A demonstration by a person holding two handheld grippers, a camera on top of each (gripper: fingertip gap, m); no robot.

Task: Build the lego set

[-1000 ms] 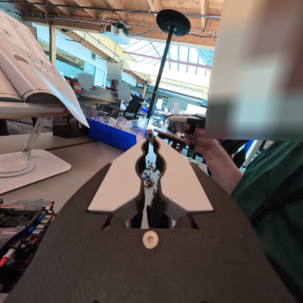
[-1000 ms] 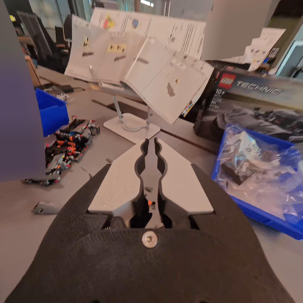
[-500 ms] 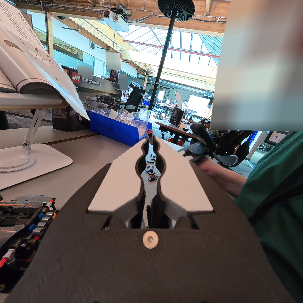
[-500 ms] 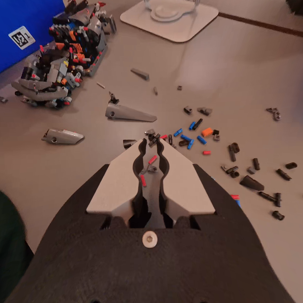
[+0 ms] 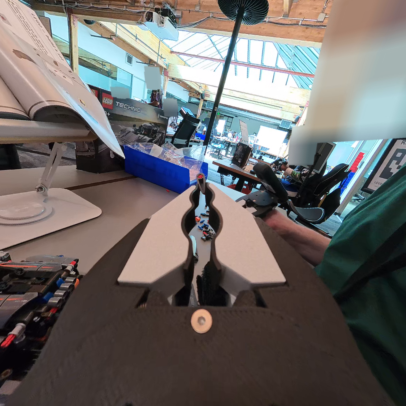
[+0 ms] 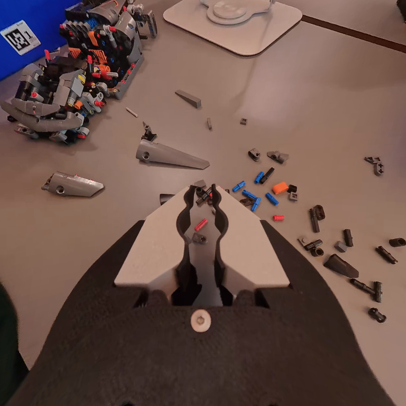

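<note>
My left gripper (image 5: pixel 201 184) is shut on a small dark piece with a red cross-shaped end (image 5: pixel 200 177) and holds it above the table. My right gripper (image 6: pixel 203 188) is open and empty. It points down at a scatter of loose pieces, with its tips over a black pin cluster (image 6: pixel 203 194). A red pin (image 6: pixel 201 224) and a small grey connector (image 6: pixel 199 238) lie between its fingers. Blue pins (image 6: pixel 250 194) and an orange piece (image 6: pixel 280 187) lie just to the right. The partly built grey and black model (image 6: pixel 72 72) stands at the far left; it also shows in the left wrist view (image 5: pixel 33 285).
Two grey tapered panels (image 6: pixel 171 156) (image 6: pixel 72 184) lie ahead and to the left. The instruction book (image 5: pixel 33 87) rests on a white stand (image 6: pixel 232 26). A blue bin of bags (image 5: pixel 162 167) and the set box (image 5: pixel 136 118) stand behind. A person's forearm (image 5: pixel 292 232) is at the right. One gripper's finger ends stand about 25 cm off the other's.
My right gripper has swung down from facing the book to the loose pieces, then moved closer to them and opened wider. My left gripper has kept its piece and barely moved.
</note>
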